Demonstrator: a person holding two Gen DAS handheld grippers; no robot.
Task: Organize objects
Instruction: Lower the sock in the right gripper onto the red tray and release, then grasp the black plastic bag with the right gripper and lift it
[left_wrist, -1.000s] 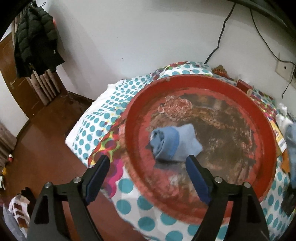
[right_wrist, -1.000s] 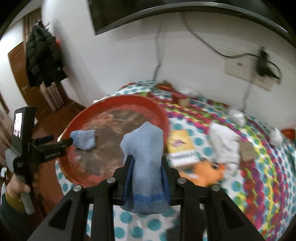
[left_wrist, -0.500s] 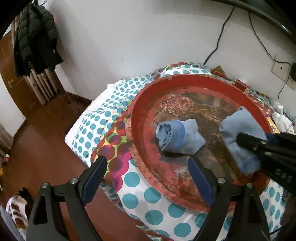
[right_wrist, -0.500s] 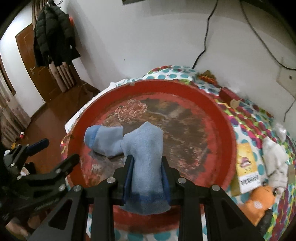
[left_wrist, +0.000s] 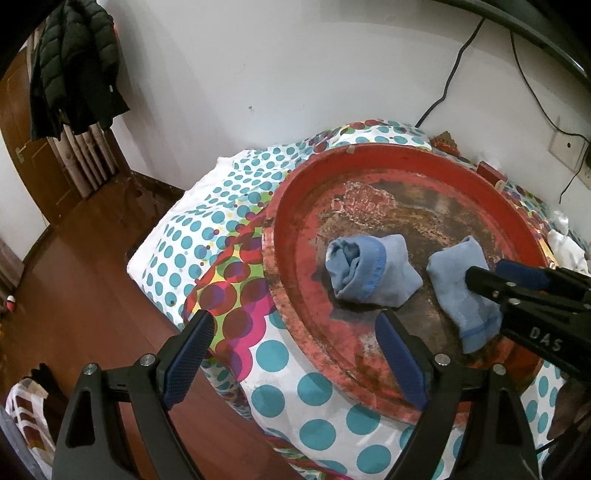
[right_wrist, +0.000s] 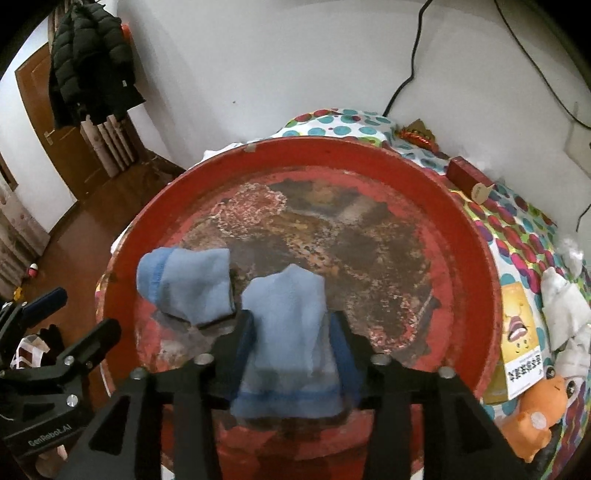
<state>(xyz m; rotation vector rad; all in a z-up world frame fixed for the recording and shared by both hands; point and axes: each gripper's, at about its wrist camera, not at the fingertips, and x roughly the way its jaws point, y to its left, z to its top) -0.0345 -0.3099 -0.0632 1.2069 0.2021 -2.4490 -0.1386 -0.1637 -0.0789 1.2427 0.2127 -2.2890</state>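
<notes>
Socks, both pale blue and soft: the rolled sock (left_wrist: 364, 271) lies on the red tray (right_wrist: 476, 280) at the bed's (left_wrist: 192, 236) end, the second sock (right_wrist: 288, 332) beside it. Right tool (right_wrist: 291, 343) has just been opening, sock loose between its jaws. Left tool (left_wrist: 291, 354) gapes empty. Light, limp cloth; pinch the bunched middle.

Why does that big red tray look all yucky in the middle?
The red tray has its paint worn and flaked away across the middle, leaving brown patches. Two blue socks lie on that worn part. Nothing is spilled.
</notes>
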